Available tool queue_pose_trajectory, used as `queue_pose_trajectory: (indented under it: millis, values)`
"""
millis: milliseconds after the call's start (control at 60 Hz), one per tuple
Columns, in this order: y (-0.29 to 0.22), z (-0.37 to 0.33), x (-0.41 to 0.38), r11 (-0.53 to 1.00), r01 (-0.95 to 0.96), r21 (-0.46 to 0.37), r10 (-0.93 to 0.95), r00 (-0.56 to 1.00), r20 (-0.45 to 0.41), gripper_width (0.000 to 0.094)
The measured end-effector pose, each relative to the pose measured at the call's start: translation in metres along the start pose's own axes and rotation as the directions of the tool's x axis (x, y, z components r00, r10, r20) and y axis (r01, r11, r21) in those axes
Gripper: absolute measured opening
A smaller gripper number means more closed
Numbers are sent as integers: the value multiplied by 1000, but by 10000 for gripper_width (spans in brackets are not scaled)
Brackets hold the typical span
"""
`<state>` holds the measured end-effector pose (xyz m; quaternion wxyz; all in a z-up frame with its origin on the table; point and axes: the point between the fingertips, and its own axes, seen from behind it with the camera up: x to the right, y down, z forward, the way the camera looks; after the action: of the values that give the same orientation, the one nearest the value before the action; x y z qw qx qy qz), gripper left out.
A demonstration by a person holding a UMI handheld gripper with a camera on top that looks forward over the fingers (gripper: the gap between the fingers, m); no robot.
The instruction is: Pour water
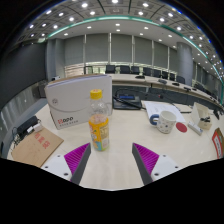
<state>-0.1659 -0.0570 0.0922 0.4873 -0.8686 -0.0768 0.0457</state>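
Observation:
A clear plastic bottle (98,122) with a yellow cap and a yellow patterned label stands upright on the pale table (120,145), just ahead of my left finger and slightly left of the gap. A white cup (167,121) with a red mark sits farther off to the right, beyond the right finger. My gripper (112,158) is open, its magenta pads (77,156) spread wide with only bare table between them. Nothing is held.
A white box with red lettering (73,103) stands behind the bottle. A brown cardboard piece (38,147) lies at the left. Papers and small objects (200,122) lie at the right. Office desks and chairs fill the background.

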Motion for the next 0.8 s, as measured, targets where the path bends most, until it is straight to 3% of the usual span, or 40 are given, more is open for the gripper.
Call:
queue_pose_trajectory:
  millis: [217,267,367,567,717,800]
  values:
    - [-38,87,-44,993,12,114,-13,1000,4,841]
    - [-42,102,-47,992,9,126,-8,1000,-5,786]
    - [-50,117,-37,987,6,159,2,999,-49,542]
    - [-59,125,-34,979,15,204,-5,999,-51,423]
    - [-78,118,-33,975,-89,205,85,996,28,403]
    - [-106,110,-31,951,-228,211,206,971,119,403]
